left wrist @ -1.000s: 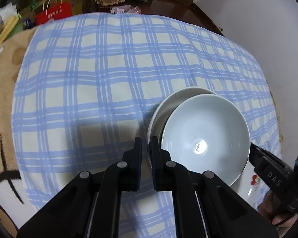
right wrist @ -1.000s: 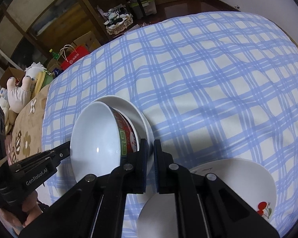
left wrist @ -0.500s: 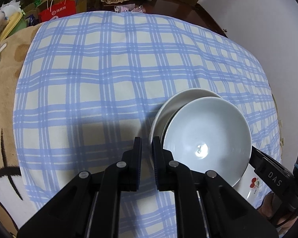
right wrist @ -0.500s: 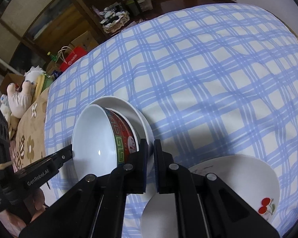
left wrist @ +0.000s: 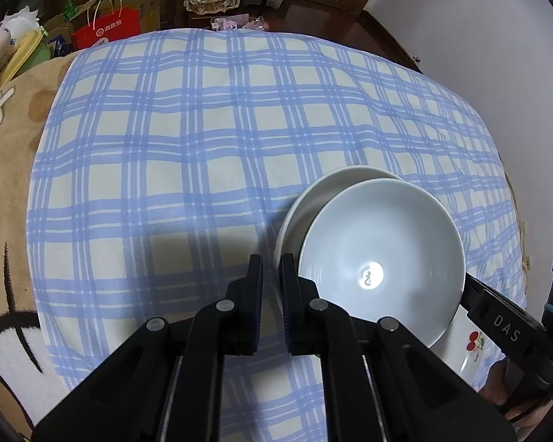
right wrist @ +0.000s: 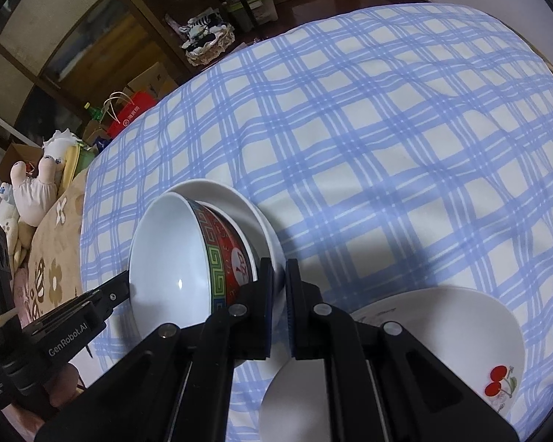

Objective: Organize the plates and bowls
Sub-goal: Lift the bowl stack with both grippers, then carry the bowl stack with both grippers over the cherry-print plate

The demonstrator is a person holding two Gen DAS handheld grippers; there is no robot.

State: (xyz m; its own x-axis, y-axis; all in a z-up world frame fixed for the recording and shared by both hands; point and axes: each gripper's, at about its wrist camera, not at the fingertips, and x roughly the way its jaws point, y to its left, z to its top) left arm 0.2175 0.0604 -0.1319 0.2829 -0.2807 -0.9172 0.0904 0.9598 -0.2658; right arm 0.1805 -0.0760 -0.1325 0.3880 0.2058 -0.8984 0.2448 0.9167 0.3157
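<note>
1. Left gripper [left wrist: 271, 283] was clamped on the rim of a white plate [left wrist: 313, 199], near the right edge of the checked cloth [left wrist: 202, 147].
2. Right gripper [right wrist: 279, 291] pinched the same plate's [right wrist: 236, 199] opposite rim.
3. A red-patterned bowl [right wrist: 177, 258] sat tilted in the plate.
4. A cherry-print plate [right wrist: 461, 331] lay just beside, at the cloth's near edge.

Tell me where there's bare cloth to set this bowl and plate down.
The checked cloth is bare across its whole far and left stretch, from the tan blanket to the far edge. The near right corner is crowded: the cherry plate lies there, just beside the bowl and white plate held between both hand-held grippers.
</note>
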